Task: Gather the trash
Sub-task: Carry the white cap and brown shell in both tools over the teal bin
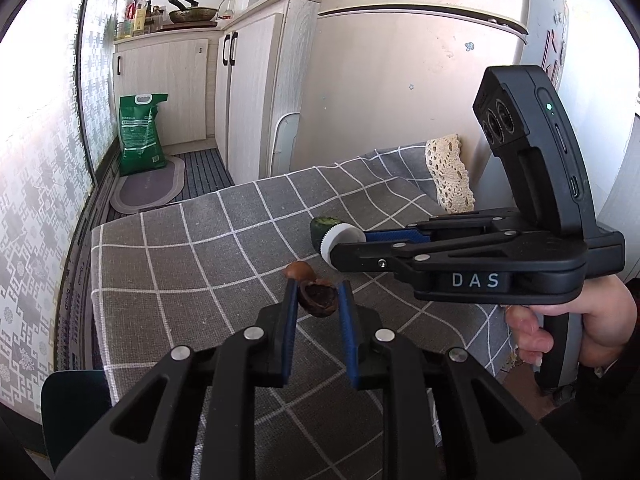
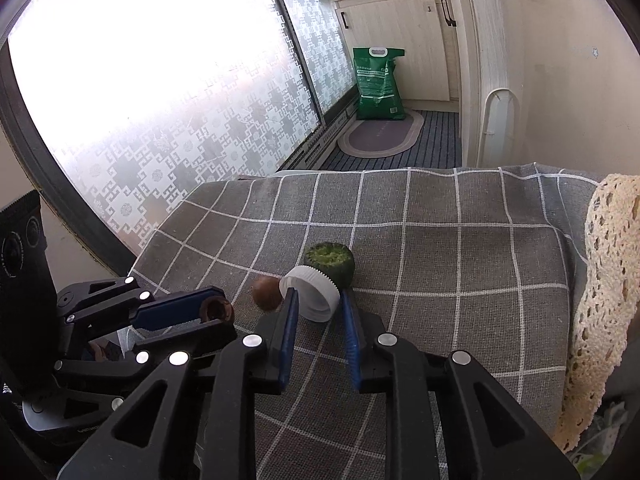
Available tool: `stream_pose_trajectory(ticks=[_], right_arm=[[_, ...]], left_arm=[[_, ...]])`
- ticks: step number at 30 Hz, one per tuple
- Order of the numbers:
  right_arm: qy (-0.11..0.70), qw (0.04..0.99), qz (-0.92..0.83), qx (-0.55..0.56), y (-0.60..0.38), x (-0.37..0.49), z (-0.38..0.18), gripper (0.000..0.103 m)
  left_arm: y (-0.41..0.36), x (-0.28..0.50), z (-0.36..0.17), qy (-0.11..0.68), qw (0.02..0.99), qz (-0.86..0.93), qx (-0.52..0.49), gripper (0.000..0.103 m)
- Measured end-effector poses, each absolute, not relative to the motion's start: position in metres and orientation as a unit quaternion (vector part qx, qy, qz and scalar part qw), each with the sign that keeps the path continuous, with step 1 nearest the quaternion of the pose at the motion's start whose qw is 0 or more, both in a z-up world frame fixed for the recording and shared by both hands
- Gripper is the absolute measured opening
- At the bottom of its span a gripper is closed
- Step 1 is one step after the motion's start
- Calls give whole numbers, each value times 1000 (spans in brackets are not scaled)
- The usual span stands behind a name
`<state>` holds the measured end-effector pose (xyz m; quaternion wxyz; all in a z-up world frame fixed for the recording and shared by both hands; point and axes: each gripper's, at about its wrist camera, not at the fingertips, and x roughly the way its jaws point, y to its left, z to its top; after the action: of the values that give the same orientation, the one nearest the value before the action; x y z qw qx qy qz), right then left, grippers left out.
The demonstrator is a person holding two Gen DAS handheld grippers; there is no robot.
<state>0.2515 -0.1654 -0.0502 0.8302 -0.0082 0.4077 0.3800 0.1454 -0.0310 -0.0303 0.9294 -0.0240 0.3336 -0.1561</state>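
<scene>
Two grippers are seen over one grey checked tablecloth (image 2: 460,248). Three bits of trash are counted on it, or four with the piece already gripped: one white bottle cap (image 2: 310,292), one green cucumber end (image 2: 332,260), one whole brown nut (image 2: 266,293) and one hollow nutshell half (image 1: 318,298).

The left gripper (image 1: 319,298) is closed down narrowly, and the nutshell half is pinched between its blue pads, open side up; in the right wrist view the same shell (image 2: 216,311) is seen clamped at the fingertips, at nine o'clock from the cap. The whole nut (image 1: 299,270) is lying just past the left finger, at eleven o'clock from the shell.

The right gripper (image 2: 318,300) is parted a little, and the white cap is bracketed between its blue fingers; whether the pads are pressing on it cannot be told. The cucumber end is touching the cap at one o'clock.

The letters "DAS" are read on the right gripper body (image 1: 476,280), held in a hand (image 1: 568,328). One green sack (image 2: 380,80) with white print, too small to read, is standing on the floor by one oval mat (image 2: 380,136). A small "J" is marked on one cupboard door (image 2: 429,9).
</scene>
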Motion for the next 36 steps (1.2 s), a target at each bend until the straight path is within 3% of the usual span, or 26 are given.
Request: stream_pose_trajectory(ticks=[4,36], right_arm=[[409,834,369,-20,-159,252,-48,7],[373,819,427,-94,-31,212,0,7]], left_arm=[[-20,142,-27,330,931,-153,-33,22],[122,89,-21,310,945,-52,-95,22]])
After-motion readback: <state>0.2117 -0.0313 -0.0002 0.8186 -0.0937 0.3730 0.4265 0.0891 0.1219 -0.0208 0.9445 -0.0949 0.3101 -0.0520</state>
